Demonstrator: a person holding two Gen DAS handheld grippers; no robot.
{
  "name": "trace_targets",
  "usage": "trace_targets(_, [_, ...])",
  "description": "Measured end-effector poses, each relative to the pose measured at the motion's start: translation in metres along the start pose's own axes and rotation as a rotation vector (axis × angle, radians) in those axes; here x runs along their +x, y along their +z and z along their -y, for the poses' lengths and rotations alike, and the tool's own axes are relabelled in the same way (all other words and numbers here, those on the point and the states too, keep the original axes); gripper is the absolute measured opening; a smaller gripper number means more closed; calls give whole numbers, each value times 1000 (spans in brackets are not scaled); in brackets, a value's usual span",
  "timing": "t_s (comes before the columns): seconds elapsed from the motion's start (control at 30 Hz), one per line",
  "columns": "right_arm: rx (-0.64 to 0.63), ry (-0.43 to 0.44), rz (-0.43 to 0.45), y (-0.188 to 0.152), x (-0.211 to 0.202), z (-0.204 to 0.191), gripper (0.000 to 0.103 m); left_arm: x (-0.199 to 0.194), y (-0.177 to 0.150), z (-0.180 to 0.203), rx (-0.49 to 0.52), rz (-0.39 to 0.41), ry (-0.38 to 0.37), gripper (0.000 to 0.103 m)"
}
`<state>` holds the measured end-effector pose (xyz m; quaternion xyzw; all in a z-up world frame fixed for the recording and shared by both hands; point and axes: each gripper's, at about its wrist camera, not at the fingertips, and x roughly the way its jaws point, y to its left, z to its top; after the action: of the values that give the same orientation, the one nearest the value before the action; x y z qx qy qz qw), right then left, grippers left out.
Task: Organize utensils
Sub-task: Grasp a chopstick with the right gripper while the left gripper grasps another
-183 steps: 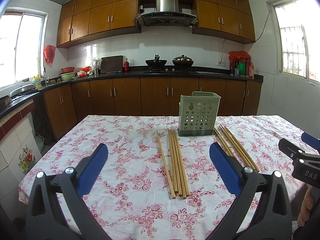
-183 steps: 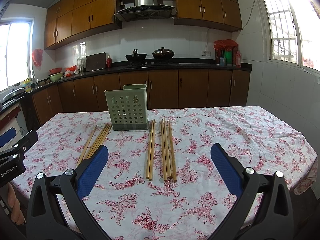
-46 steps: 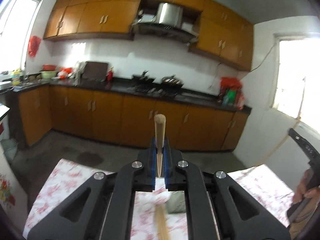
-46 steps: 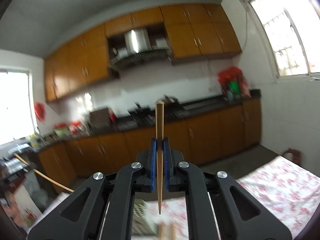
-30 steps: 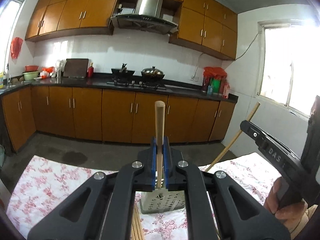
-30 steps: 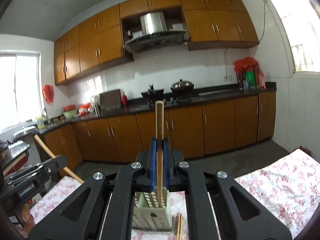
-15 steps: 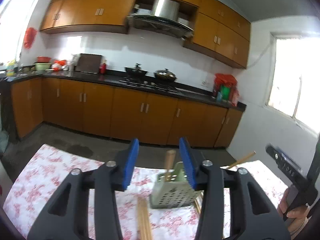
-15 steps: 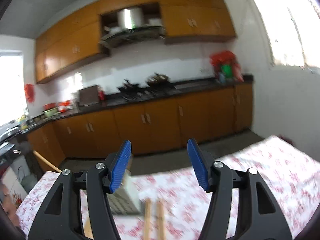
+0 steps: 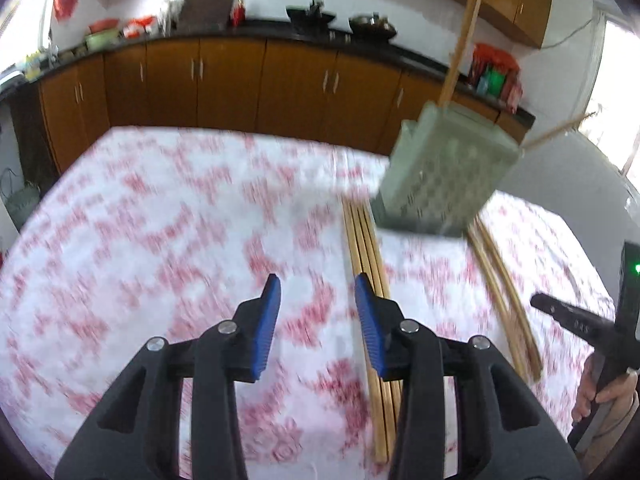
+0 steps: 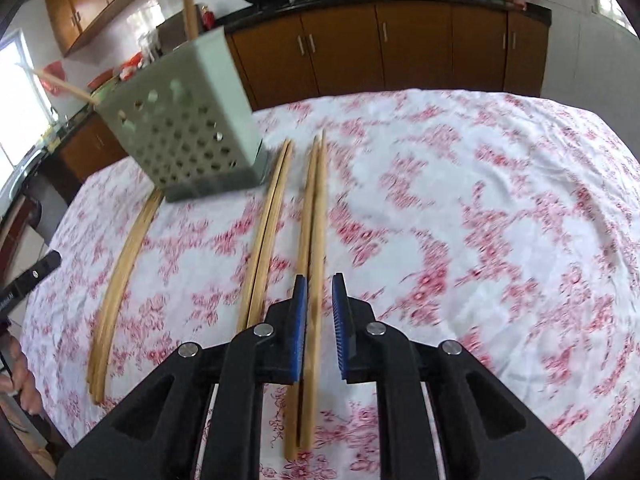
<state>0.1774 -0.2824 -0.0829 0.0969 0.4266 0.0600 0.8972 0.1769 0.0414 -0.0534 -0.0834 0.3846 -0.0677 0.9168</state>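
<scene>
A pale green perforated holder (image 9: 440,176) (image 10: 188,136) stands on the floral tablecloth with two chopsticks (image 9: 464,36) (image 10: 188,0) leaning out of its top. Several wooden chopsticks lie flat in bundles in front of it. My left gripper (image 9: 317,280) is low over the cloth; its jaws are closing with nothing between them, and a bundle (image 9: 366,240) lies just right of its right finger. My right gripper (image 10: 319,280) is closing around a pair of chopsticks (image 10: 316,208) that runs between its blue pads, with a small gap still showing.
More chopsticks lie to the holder's other side (image 9: 504,292) (image 10: 120,264), and another pair (image 10: 268,232) lies left of the right gripper. A person's hand (image 9: 604,396) shows at the right edge. Kitchen cabinets (image 9: 240,80) stand beyond the table's far edge.
Both grippers released their chopsticks into the holder, then dropped and tilted down toward the table. Their jaws opened wide and have since narrowed, the right one around a pair lying on the cloth.
</scene>
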Motion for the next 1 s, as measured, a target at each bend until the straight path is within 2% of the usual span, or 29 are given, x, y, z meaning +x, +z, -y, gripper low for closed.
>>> trace_targets(0.17, [-25, -31, -42, -2, 13, 1, 8, 17, -25, 10, 21, -56, -31, 34])
trace_targets(0.3, [-10, -130, -18, -3, 11, 9, 8, 23, -31, 17, 47, -90, -63, 27])
trace_targets(0.5, [11, -130, -12, -6, 9, 17, 8, 31, -41, 26, 83, -134, -91, 21])
trace_targets(0.67, [8, -132, -9, -7, 9, 17, 8, 34, -41, 31, 121, -138, -70, 20])
trace_targets(0.87, [-1, -136, -4, -11, 5, 18, 8, 33, -40, 21, 85, -145, -72, 20])
trace_targets(1.0, [-11, -141, -4, -10, 5, 17, 8, 35, -42, 30, 149, -143, -18, 17])
